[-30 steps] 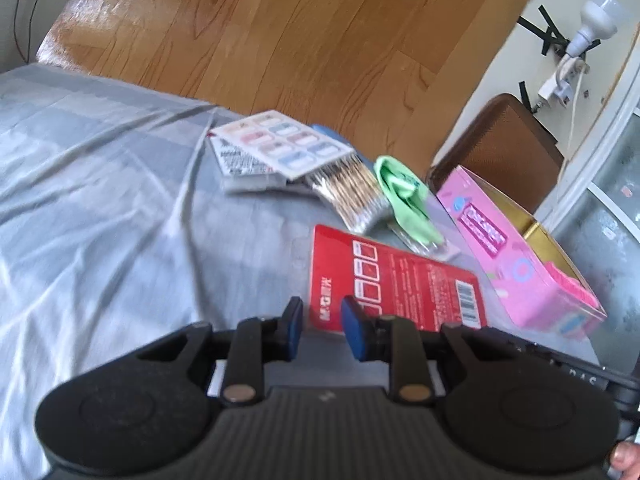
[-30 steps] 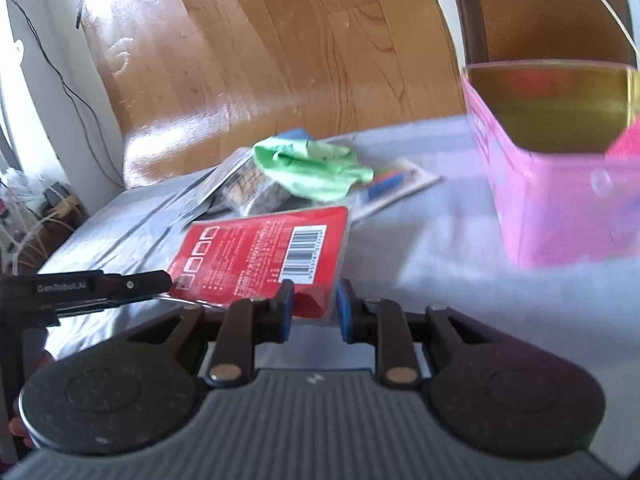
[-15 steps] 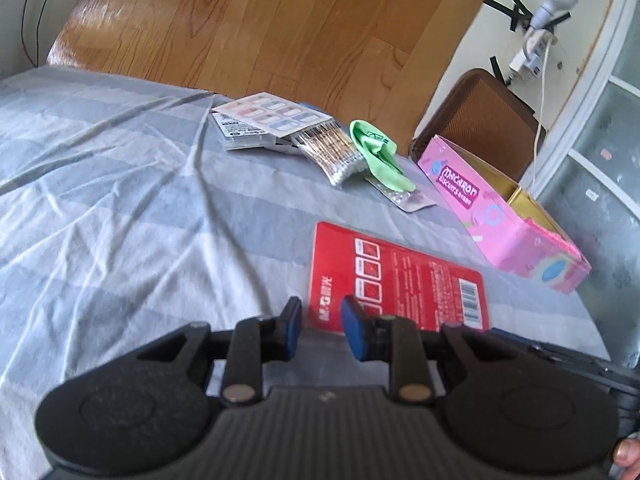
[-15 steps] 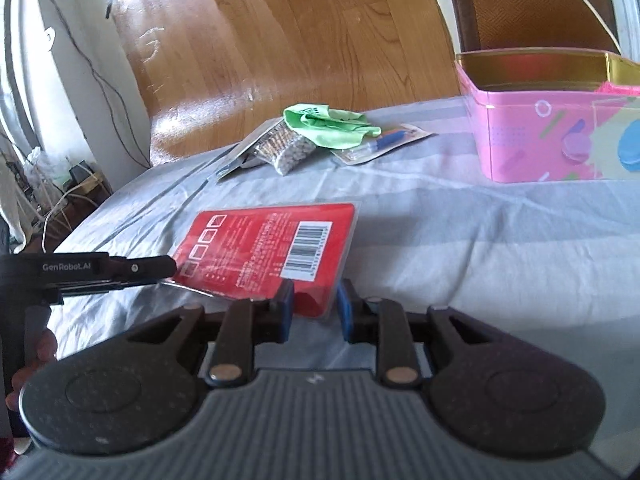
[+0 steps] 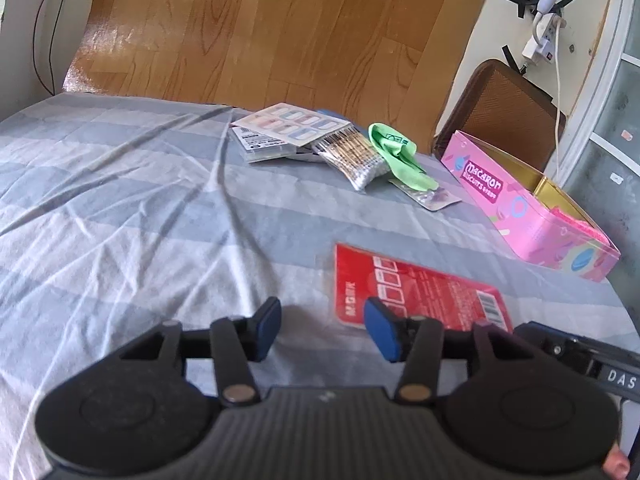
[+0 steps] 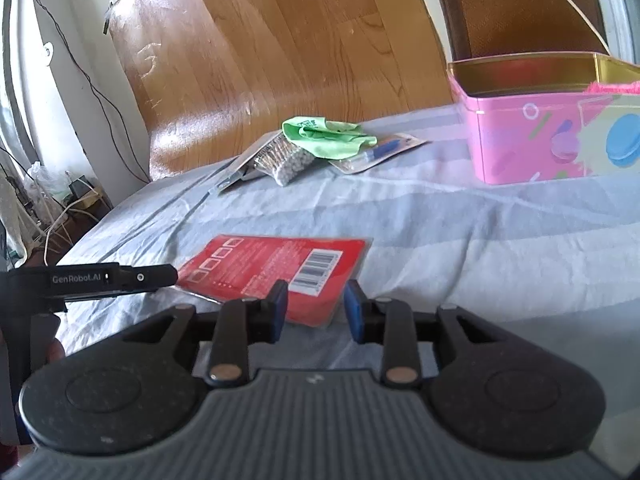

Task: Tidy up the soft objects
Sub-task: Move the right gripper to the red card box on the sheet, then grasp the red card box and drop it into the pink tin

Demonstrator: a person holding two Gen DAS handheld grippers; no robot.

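Now both grippers, left (image 5: 322, 330) and right (image 6: 315, 308), hover with fingers apart at the red packet's (image 5: 416, 292) near edge; bedsheet (image 5: 120, 220) lies bare leftward; pink tin (image 6: 540, 136) stands well apart.

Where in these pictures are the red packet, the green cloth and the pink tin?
red packet (image 5: 416, 292): left wrist view, middle of its red face.
green cloth (image 6: 328, 136): right wrist view, centre of the crumpled fabric.
pink tin (image 6: 532, 144): right wrist view, its pink front wall.

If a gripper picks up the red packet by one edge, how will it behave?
The red packet lies flat in a clear sleeve, so it is probably thin, light and liable to bend. The glossy plastic may slip between pads. Flush on the sheet, its edge could be hard to catch.
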